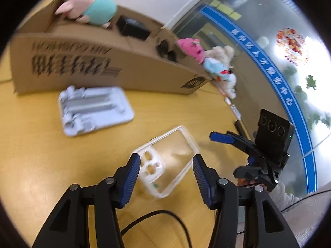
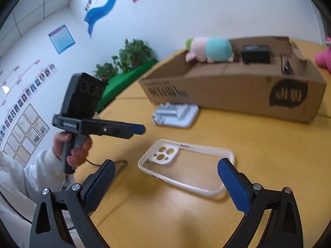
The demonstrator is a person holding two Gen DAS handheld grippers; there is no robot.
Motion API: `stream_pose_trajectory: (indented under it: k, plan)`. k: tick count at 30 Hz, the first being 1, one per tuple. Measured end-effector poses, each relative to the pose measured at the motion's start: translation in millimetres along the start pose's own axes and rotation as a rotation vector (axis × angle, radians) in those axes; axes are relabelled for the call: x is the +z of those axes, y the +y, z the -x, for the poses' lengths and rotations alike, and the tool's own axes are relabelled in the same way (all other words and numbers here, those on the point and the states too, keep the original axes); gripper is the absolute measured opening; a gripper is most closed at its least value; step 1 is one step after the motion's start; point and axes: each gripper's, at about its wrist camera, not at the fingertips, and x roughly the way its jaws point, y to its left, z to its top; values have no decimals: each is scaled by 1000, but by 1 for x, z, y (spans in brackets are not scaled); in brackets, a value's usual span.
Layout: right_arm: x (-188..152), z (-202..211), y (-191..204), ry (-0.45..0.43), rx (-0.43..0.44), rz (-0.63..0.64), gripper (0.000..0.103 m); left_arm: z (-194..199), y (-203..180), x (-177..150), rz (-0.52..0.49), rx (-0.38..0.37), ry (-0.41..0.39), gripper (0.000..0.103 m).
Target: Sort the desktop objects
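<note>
Yellow table (image 2: 269, 155): clear phone case (image 2: 186, 167) lies centre frame; left gripper (image 1: 166, 166) and right gripper (image 2: 166, 177) jaws wide, empty.

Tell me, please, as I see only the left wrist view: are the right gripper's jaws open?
Observer: Yes. In the right wrist view the right gripper has its jaws wide apart and empty, with the phone case on the table beyond them.
Operator: Thank you. Is it touching the case?
Observer: I cannot tell. One finger overlaps the case's rounded end in that picture.
Operator: And who holds the left gripper?
Observer: A bare hand in a white sleeve grips the handle of the left gripper.
</note>
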Motion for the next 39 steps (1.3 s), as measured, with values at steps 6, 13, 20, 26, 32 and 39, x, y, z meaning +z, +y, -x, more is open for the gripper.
stream_pose_trajectory:
  k: [6,13,20,26,32,39]
  plan:
    - [4,-13,-24,68,-196,-43,82,-11,-1,-9,54,63,57,52]
    - [8,-45,-34,170,-329,5,34,-31,1,-13,109,146,115,30]
    - [7,-44,-45,176,-386,-5,11,-30,2,-15,116,220,88,12]
    - [10,-27,-37,109,-374,-29,10,-9,-10,-3,91,214,5,7]
    - [50,7,-19,-27,-382,14,10,26,-36,35,-16,222,-112,7]
    - [131,17,-4,-134,-398,114,10,68,-48,102,-115,251,-254,7]
